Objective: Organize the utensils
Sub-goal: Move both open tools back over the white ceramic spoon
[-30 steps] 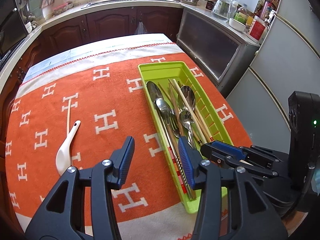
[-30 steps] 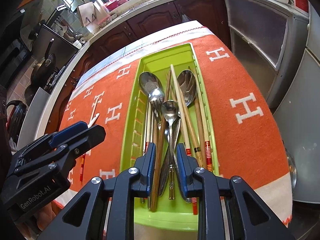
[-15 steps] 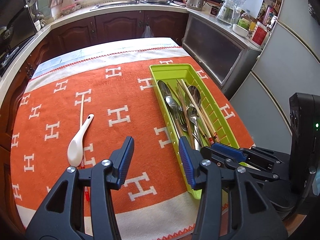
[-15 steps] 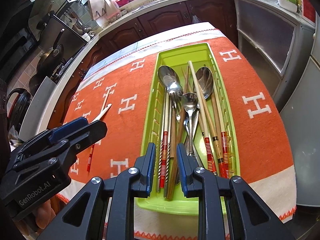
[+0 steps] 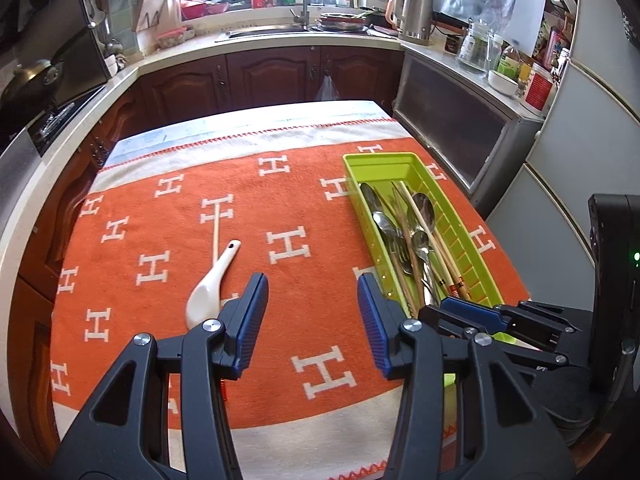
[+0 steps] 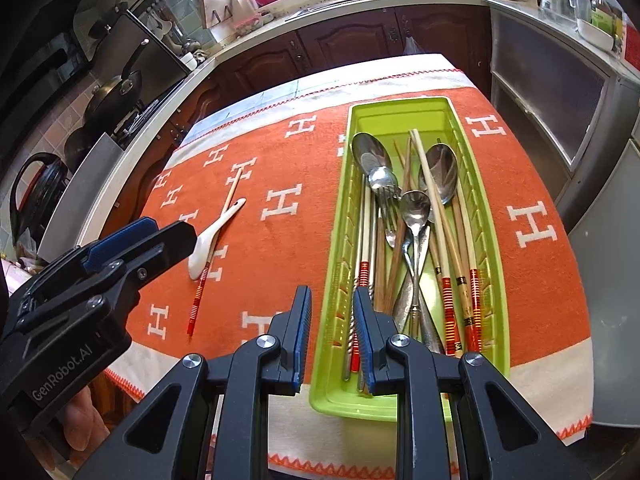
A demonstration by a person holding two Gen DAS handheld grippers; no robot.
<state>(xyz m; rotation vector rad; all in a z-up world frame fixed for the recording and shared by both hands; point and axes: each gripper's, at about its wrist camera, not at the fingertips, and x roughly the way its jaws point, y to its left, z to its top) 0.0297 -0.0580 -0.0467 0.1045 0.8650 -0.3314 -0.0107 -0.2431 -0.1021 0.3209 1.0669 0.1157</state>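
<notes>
A green utensil tray (image 5: pixel 478 250) (image 6: pixel 494 236) lies on the right of the orange cloth, holding several metal spoons, a fork and chopsticks (image 6: pixel 416 224). A white ceramic spoon (image 5: pixel 212 286) (image 6: pixel 214 234) lies on the cloth to the left, on top of a single chopstick (image 5: pixel 216 232) (image 6: pixel 200 296). My left gripper (image 5: pixel 312 312) is open and empty, above the cloth's near part, right of the white spoon. My right gripper (image 6: pixel 332 332) is open a little and empty, above the tray's near left corner.
The orange cloth (image 5: pixel 288 184) covers a table with its near edge just below both grippers. Dark kitchen cabinets (image 5: pixel 280 76) and a counter with a sink stand behind. A grey cabinet (image 5: pixel 460 120) and a fridge (image 5: pixel 592 160) stand to the right.
Both grippers have pulled back and up from the table, so more of the cloth shows. The right gripper has shifted left off the tray's middle. The utensils have not moved.
</notes>
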